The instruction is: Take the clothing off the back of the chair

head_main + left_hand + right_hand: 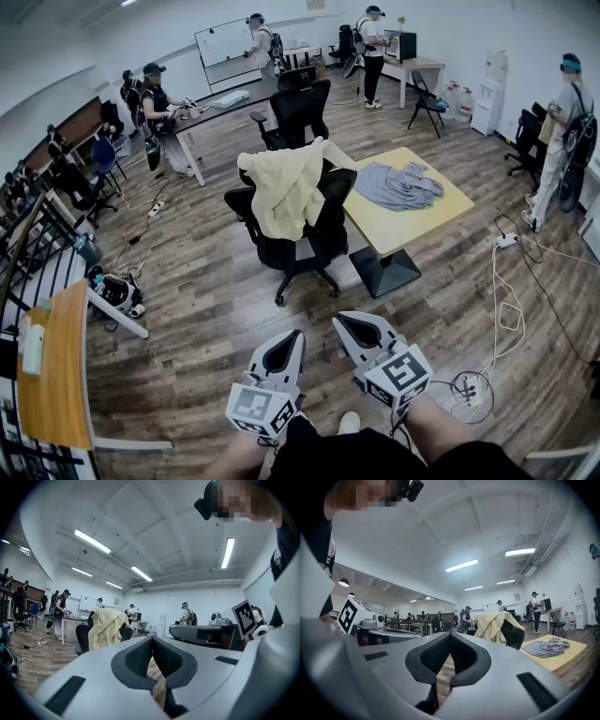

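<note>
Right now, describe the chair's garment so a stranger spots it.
Find the yellow table mid-room; a black office chair stands beside it. The pale yellow garment drapes that chair's back; the grey garment lies on the table.

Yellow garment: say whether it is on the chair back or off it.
On. The yellow garment hangs draped over the top of the black chair's backrest, with nothing gripping it.

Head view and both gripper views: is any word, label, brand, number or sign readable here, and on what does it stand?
None can be read.
On the left gripper and right gripper: only square black-and-white marker patterns, no letters.
On the whiteboard: too small to tell if anything is written.
On the yellow garment over the chair and the grey garment: no print visible.
</note>
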